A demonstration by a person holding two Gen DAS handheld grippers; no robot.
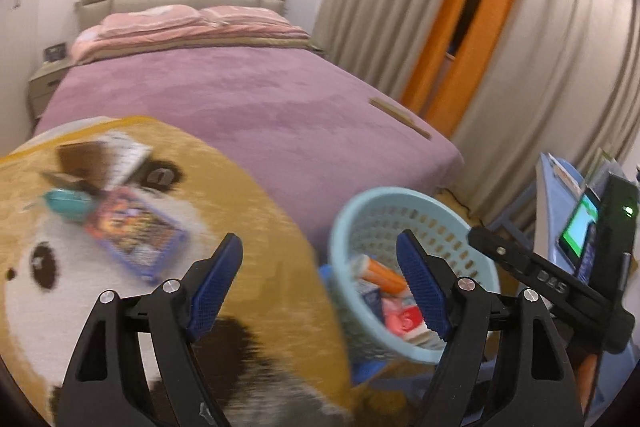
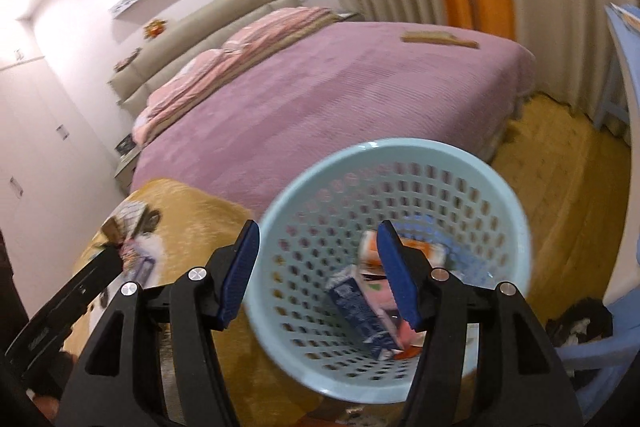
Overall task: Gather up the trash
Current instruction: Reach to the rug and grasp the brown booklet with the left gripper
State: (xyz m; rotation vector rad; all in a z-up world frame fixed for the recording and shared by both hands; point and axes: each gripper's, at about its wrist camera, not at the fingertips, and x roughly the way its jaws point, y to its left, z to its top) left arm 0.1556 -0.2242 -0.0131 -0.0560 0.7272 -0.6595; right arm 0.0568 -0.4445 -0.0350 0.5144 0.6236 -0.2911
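Note:
A light blue perforated basket (image 2: 400, 155) stands on the floor by the bed foot and holds several packets, among them a dark blue carton (image 2: 360, 311) and an orange one (image 2: 424, 251). My right gripper (image 2: 318, 271) is open and empty just above its near rim. The basket also shows in the left wrist view (image 1: 360, 211). My left gripper (image 1: 320, 283) is open and empty above a round yellow animal-face rug (image 1: 248, 195). On the rug lie a purple-orange snack packet (image 1: 136, 231), a teal item (image 1: 66, 205) and a brown-and-white box (image 1: 104, 157).
A purple-covered bed (image 1: 224, 95) fills the middle, with a flat wooden piece (image 1: 400, 117) near its edge. Curtains hang on the right. A blue table (image 1: 556, 195) and a phone with a green screen (image 1: 578, 227) stand at the right.

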